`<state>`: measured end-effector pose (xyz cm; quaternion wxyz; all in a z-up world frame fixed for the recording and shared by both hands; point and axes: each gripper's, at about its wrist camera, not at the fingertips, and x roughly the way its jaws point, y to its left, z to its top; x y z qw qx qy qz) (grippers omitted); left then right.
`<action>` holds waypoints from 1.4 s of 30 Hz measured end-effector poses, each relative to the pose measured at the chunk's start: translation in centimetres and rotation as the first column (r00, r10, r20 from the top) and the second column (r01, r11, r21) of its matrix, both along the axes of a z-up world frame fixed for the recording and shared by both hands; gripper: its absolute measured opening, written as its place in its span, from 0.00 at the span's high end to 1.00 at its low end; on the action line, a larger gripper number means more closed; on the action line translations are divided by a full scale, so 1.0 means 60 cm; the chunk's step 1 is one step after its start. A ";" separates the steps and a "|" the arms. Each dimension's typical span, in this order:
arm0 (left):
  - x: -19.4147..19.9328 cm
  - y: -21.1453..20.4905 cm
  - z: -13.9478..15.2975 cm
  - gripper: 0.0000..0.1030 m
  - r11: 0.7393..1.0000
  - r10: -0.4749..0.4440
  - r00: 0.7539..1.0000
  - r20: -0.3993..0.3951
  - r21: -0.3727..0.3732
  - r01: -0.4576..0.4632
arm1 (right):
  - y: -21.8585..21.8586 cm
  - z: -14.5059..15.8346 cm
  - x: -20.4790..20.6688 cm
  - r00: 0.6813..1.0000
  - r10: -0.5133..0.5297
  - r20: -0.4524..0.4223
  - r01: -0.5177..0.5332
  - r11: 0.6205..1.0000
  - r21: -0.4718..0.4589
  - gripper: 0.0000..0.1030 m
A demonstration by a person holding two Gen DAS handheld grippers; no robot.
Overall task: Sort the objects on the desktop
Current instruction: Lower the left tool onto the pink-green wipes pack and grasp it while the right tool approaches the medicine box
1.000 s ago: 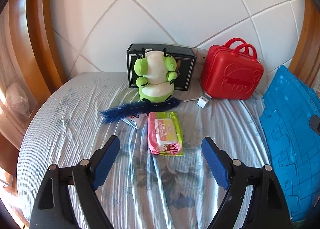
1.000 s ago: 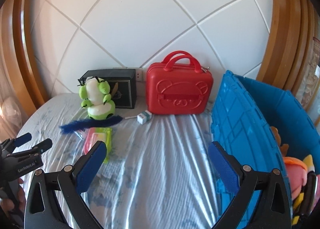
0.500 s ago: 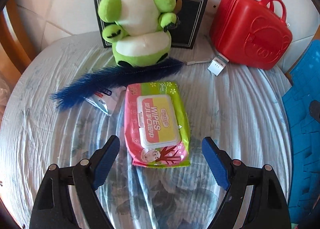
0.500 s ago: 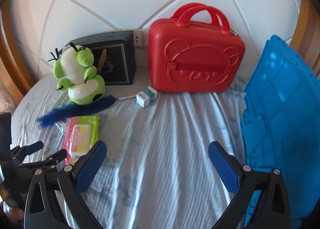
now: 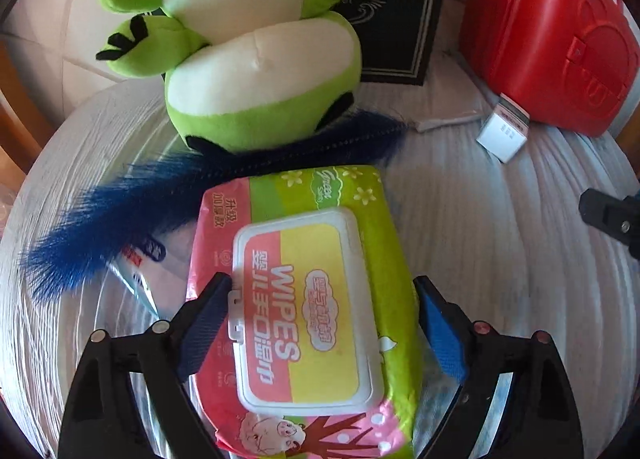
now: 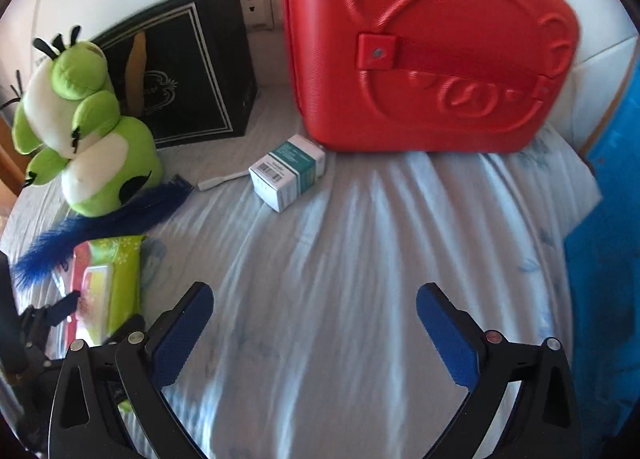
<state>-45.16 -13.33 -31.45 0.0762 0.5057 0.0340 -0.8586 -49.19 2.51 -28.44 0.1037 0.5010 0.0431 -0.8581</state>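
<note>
Jaws wide round crinkly wipes pack (image 5: 308, 299)

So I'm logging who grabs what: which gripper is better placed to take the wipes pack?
Left. The left gripper is open astride the wipes pack; the right gripper is open over bare cloth, off to its side.

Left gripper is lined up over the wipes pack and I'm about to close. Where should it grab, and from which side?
Grip the wipes pack across its short width, on the soft side edges beside the hard lid, coming from the near end as the left gripper does now. It lies flat, long axis along the fingers, and the open jaws already straddle it, clear of the blue feather.
</note>
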 end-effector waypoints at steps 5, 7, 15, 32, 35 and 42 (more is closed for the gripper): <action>-0.028 -0.012 0.000 0.12 0.999 0.026 0.999 -0.032 0.023 -0.026 | -0.015 -0.044 -0.064 1.000 -0.029 0.009 0.029 0.999 -0.046 0.00; -0.025 -0.009 0.001 0.12 1.000 0.024 0.999 -0.029 0.020 -0.023 | -0.024 -0.053 -0.082 1.000 -0.029 0.003 0.029 0.999 -0.046 0.00; -0.001 0.010 0.005 0.07 1.000 0.029 0.998 0.049 -0.014 -0.028 | -0.042 -0.078 -0.113 1.000 -0.029 -0.009 0.029 0.999 -0.021 0.43; 0.033 0.003 0.024 0.28 0.998 0.045 0.999 -0.015 0.036 -0.045 | 0.010 -0.048 -0.010 1.000 0.009 0.017 -0.008 0.999 -0.052 0.87; 0.021 0.005 0.022 0.28 0.999 0.042 0.998 -0.042 0.016 -0.041 | 0.018 -0.053 -0.010 1.000 -0.012 0.007 0.012 0.998 -0.063 0.77; 0.008 0.022 0.021 0.27 0.996 0.072 0.993 -0.091 -0.038 -0.076 | 0.023 -0.065 -0.015 0.995 -0.085 -0.058 0.080 0.992 -0.097 0.48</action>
